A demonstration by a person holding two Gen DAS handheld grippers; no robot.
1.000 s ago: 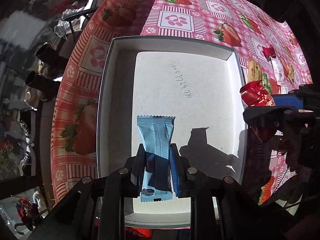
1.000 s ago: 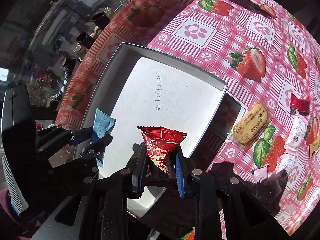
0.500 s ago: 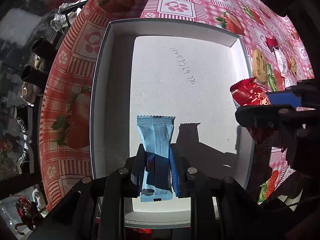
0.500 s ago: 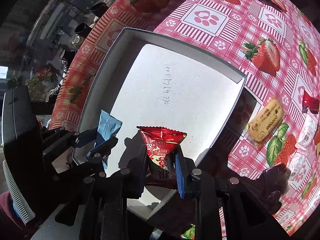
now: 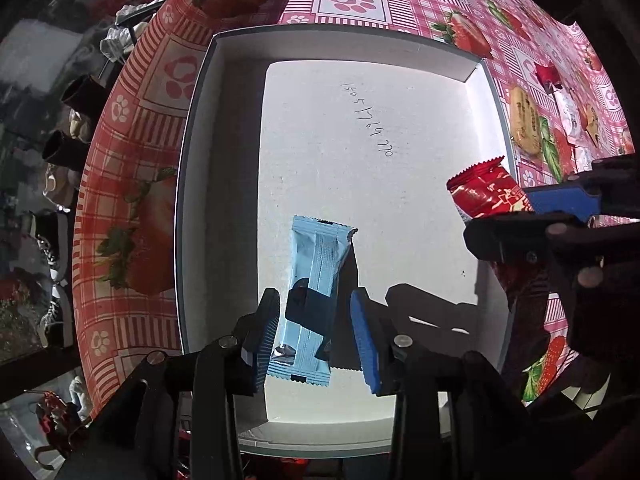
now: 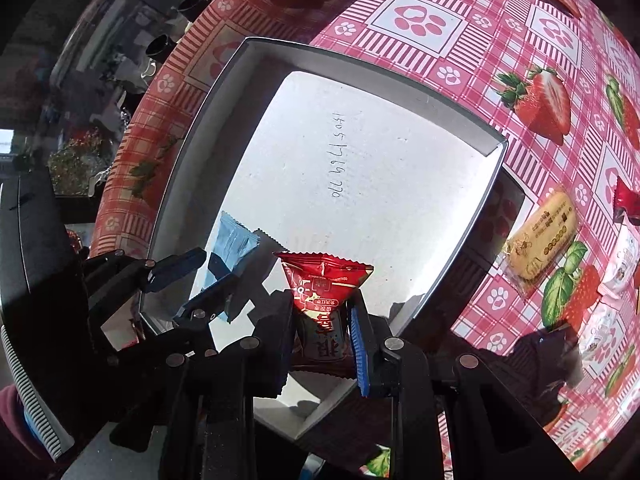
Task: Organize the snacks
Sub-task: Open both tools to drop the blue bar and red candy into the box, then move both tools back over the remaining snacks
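Inside white box (image 5: 224, 128), blue snack packet (image 5: 316, 280)

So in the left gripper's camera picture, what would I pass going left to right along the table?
Strawberry tablecloth → white box → blue snack packet, lying in the box between the left gripper's just-opened fingers → red snack packet, held by the right gripper → yellow biscuit packet on the cloth.

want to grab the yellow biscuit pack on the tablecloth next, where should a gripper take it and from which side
Take the yellow biscuit pack across its middle, coming straight down from above. It lies flat on the tablecloth, long and narrow, so jaws spanning its short width should fit, with the fingers crosswise to its length. Its long sides look free, beside the white box and apart from the other wrappers.
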